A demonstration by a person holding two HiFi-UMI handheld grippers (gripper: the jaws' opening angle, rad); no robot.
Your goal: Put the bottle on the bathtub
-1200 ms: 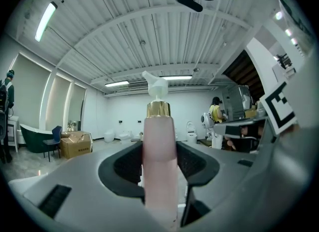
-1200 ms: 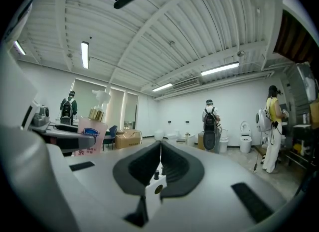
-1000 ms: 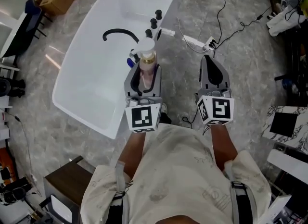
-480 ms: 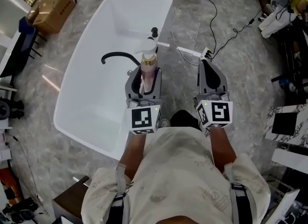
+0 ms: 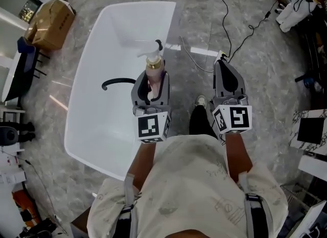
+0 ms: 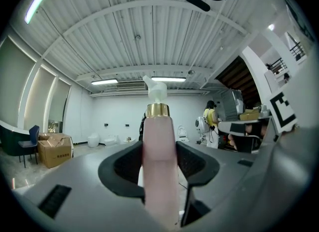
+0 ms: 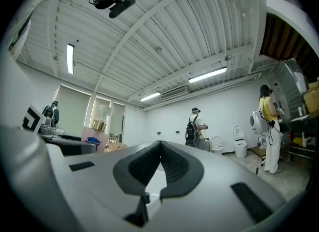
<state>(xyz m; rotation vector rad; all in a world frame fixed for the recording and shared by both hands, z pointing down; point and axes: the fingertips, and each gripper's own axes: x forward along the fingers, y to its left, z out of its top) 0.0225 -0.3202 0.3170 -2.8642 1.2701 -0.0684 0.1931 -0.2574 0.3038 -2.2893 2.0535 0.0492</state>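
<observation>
You step in: bottle (image 5: 154, 71) now hangs about over the tub (image 5: 97, 129) rim, probably not yet down. Left tool (image 5: 151, 82) clenches it; right tool (image 5: 226, 67) closed, empty.

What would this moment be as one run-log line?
left tool: shut on pink pump bottle, upright | right tool: shut, empty | stage: bottle carried over bathtub, not yet placed

Bright, even indoor light from ceiling strips (image 6: 168, 78); gripper views fisheye-warped, near parts blurred.
</observation>
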